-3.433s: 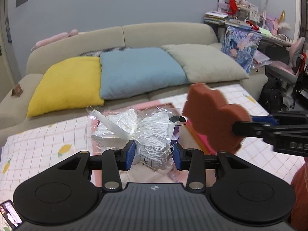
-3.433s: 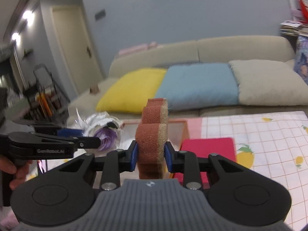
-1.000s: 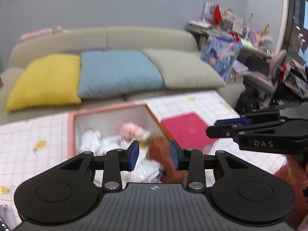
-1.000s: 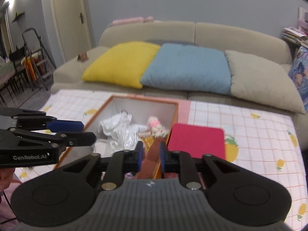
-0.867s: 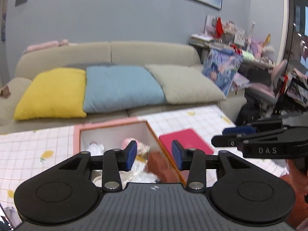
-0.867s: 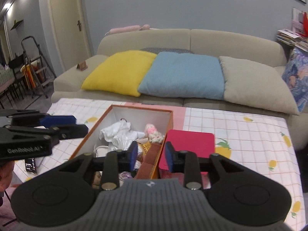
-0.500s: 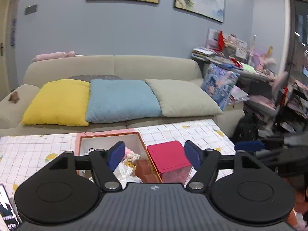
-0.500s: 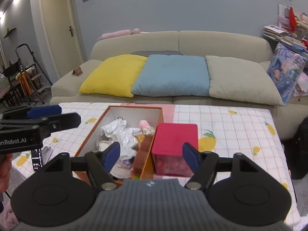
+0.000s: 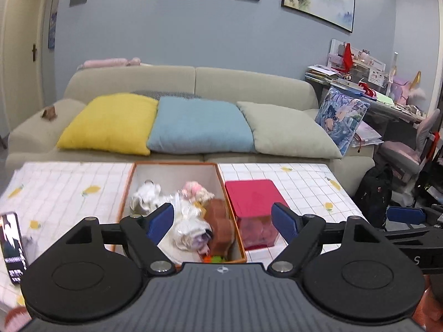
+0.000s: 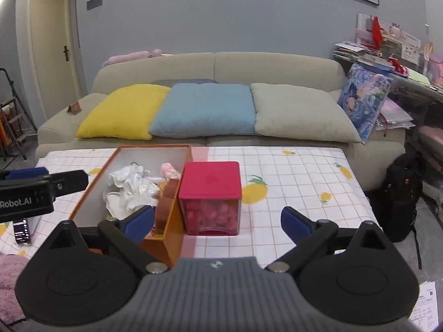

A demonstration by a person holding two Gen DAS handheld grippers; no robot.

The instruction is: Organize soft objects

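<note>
Soft items boxed, both grippers empty.
Orange box (image 9: 130,191) holds brown sponge (image 9: 220,222) and bagged plush (image 9: 191,221); left gripper (image 9: 223,220) and right gripper (image 10: 217,221) jaws just opened wide, nothing between; no loose items visible.

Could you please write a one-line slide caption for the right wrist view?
Open right gripper hangs above the table, empty, facing the orange box of soft items and red-lidded container.

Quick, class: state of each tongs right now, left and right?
Left tongs: open, holding nothing; jaws have just been opening.
Right tongs: open, holding nothing; jaws have just been opening.
</note>
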